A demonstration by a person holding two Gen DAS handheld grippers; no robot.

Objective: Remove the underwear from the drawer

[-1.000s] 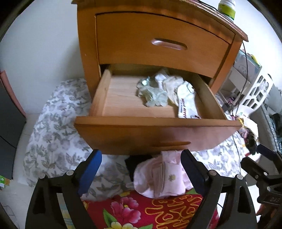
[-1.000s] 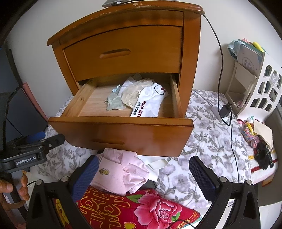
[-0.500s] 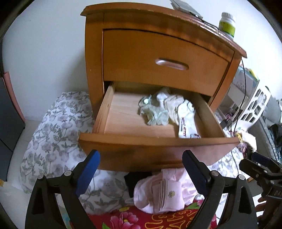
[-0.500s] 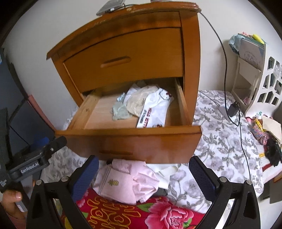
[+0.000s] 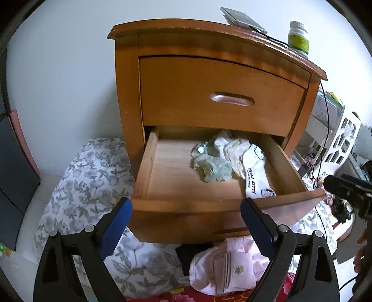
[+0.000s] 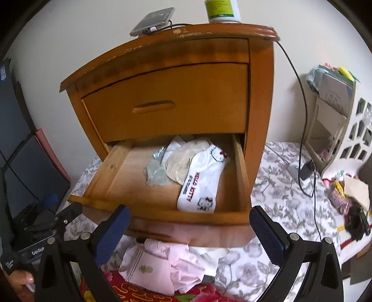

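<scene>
Rising above the open drawer (image 5: 232, 204) since a second ago | left gripper (image 5: 186, 223), right gripper (image 6: 189, 228) both spread, empty | white underwear (image 6: 202, 181) inside drawer, now reachable

drawer (image 5: 204, 206): glossy varnished wood, raw inside | underwear (image 6: 200, 181): soft cloth | bedsheet (image 6: 279, 197): matt floral cloth

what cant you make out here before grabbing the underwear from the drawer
- Back of the open drawer: both views, hidden under the shut top drawer, so any clothes there are unseen.
- Pile under the white garment: both views, crumpled and overlapping, item count unclear.
- Bottle label: right view cut by the top edge, left view too small.
- Black item under the drawer: left view, mostly covered by pink clothes.
</scene>
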